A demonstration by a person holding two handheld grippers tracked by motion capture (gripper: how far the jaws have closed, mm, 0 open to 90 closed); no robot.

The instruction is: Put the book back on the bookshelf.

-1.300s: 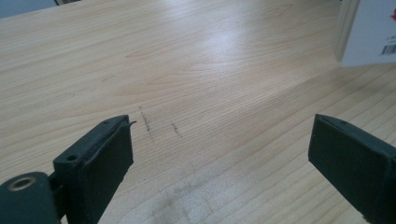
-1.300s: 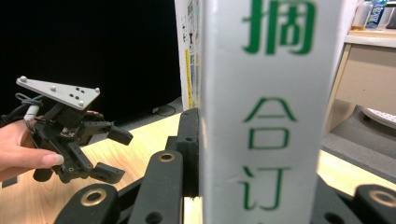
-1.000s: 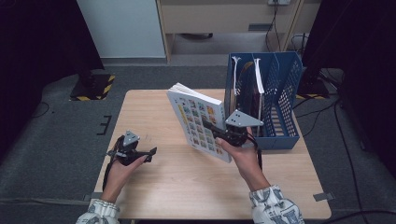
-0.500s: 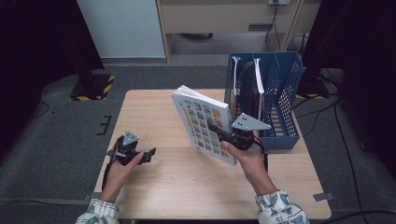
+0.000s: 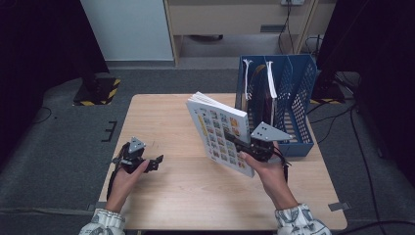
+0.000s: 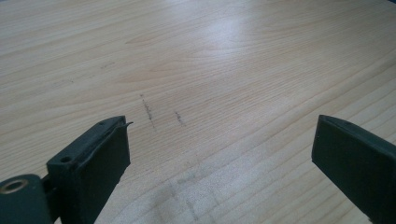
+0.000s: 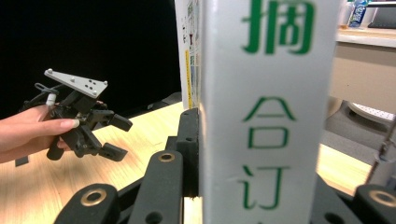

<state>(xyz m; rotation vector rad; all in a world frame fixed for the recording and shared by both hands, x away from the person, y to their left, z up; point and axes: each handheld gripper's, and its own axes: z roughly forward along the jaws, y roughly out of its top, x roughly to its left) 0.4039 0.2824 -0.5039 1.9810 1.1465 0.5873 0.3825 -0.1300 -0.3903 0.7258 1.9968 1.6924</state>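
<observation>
A thick white book (image 5: 219, 131) with small coloured pictures on its cover stands tilted above the wooden table (image 5: 195, 196). My right gripper (image 5: 236, 142) is shut on its lower spine edge, just left of the blue file rack (image 5: 297, 100). In the right gripper view the book's spine (image 7: 266, 107) with green characters sits between the jaws of my right gripper (image 7: 257, 154). My left gripper (image 5: 155, 163) rests low at the table's left, held by a hand, open with nothing in it. In its own view the left gripper (image 6: 219, 154) has bare wood between its jaws. It also shows open farther off, the left gripper (image 7: 111, 136).
The blue mesh file rack stands at the table's right back corner and holds a few white folders (image 5: 269, 81). A pale cabinet (image 5: 132, 29) and dark floor lie beyond the table. Bare wood (image 6: 210, 70) stretches between the two hands.
The right hand has carried the book a little to the right, closer to the file rack. The left gripper has stayed where it was.
</observation>
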